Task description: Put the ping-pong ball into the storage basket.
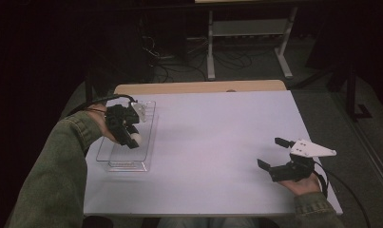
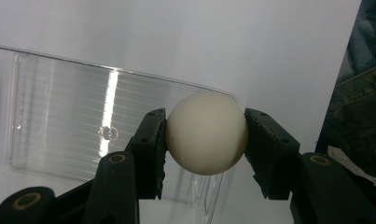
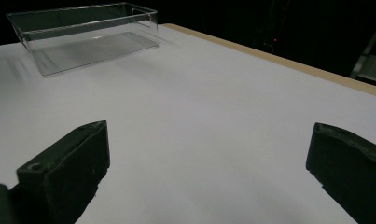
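Observation:
A white ball [image 2: 206, 133] sits clamped between the two black jaws of my left gripper [image 2: 205, 140], held just above the near end of a clear plastic tray [image 2: 59, 116]. In the high view the left gripper [image 1: 132, 137] hangs over that tray [image 1: 114, 164] at the table's left side, the ball [image 1: 135, 138] showing at its tip. My right gripper [image 1: 273, 153] rests low over the table's right front, jaws wide apart with nothing between them. Its own view shows the gripper [image 3: 209, 163] over bare white table, the tray [image 3: 83, 35] far off.
The white tabletop [image 1: 213, 142] has a wooden strip along its far edge [image 1: 198, 87]. Beyond it stand a dark floor, cables and a white frame [image 1: 248, 28]. A green sleeve [image 1: 51, 175] enters from the lower left.

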Demonstrator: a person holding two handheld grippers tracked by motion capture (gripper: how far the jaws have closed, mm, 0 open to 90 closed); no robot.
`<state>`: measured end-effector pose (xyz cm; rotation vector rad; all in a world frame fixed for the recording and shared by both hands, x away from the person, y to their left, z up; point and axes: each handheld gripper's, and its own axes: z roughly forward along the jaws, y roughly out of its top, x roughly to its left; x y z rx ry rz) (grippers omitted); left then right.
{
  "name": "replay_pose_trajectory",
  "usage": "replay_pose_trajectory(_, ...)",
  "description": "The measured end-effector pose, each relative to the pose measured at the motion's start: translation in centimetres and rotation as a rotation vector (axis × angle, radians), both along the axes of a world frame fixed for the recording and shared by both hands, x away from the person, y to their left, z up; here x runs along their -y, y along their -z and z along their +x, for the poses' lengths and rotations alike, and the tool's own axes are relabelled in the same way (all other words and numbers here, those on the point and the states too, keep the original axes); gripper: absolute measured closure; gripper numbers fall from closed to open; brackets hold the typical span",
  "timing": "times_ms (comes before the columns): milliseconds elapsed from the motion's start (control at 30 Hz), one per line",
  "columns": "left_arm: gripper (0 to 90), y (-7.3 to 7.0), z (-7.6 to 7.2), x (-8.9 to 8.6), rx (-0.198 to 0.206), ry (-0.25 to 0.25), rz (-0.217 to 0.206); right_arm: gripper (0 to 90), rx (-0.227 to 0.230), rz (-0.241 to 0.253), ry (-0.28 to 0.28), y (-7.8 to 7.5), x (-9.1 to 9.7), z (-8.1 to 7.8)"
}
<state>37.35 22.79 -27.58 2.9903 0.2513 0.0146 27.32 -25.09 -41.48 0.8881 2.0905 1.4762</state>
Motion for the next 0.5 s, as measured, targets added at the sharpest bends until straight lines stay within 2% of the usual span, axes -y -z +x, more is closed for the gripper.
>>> replay_pose_trajectory(200,50.4,0.9,0.1,-0.2,-0.008,-0.002,0.004,0.0,-0.002,-0.002,0.001,0.0,0.0,0.0)
replay_pose_trajectory(400,50.5,2.0,0.3,-0.4,-0.02,-0.002,0.044,0.0,-0.003,-0.003,0.001,0.0,0.0,0.0)
replay_pose_trajectory(500,50.4,2.3,0.3,-0.3,-0.022,-0.001,0.045,0.0,-0.004,-0.004,0.001,0.0,0.0,0.0)
